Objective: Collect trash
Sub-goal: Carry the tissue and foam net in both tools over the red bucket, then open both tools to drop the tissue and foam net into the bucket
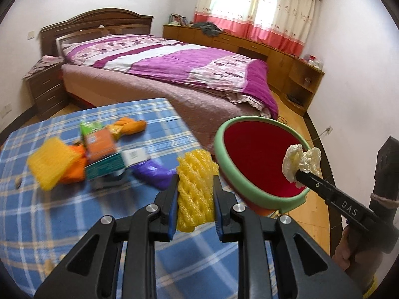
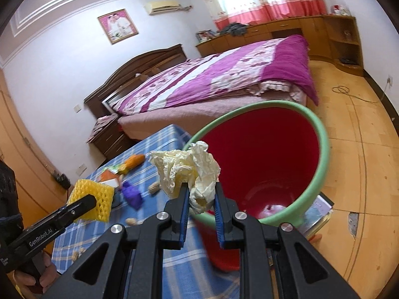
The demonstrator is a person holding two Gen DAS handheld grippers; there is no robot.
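We're in a home bedroom: a wooden-headboard bed (image 1: 154,57) under a purple floral quilt (image 1: 189,62), a nightstand (image 1: 45,87) at far left, curtained window (image 1: 256,7), framed portrait (image 2: 117,26) and wall air conditioner (image 2: 163,7).

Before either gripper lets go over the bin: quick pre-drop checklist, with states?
1. Left gripper clamps the yellow foam fruit net: ok.
2. Right gripper clamps the crumpled cream paper wad: ok.
3. Red plastic bin with green rim has its mouth open: ok.
4. Paper wad over the bin's mouth: ok in the left wrist view.
5. Foam net over the mouth: not ok, it sits beside the rim above the blue checked tablecloth.
6. Room in the bin: ok, mostly empty.
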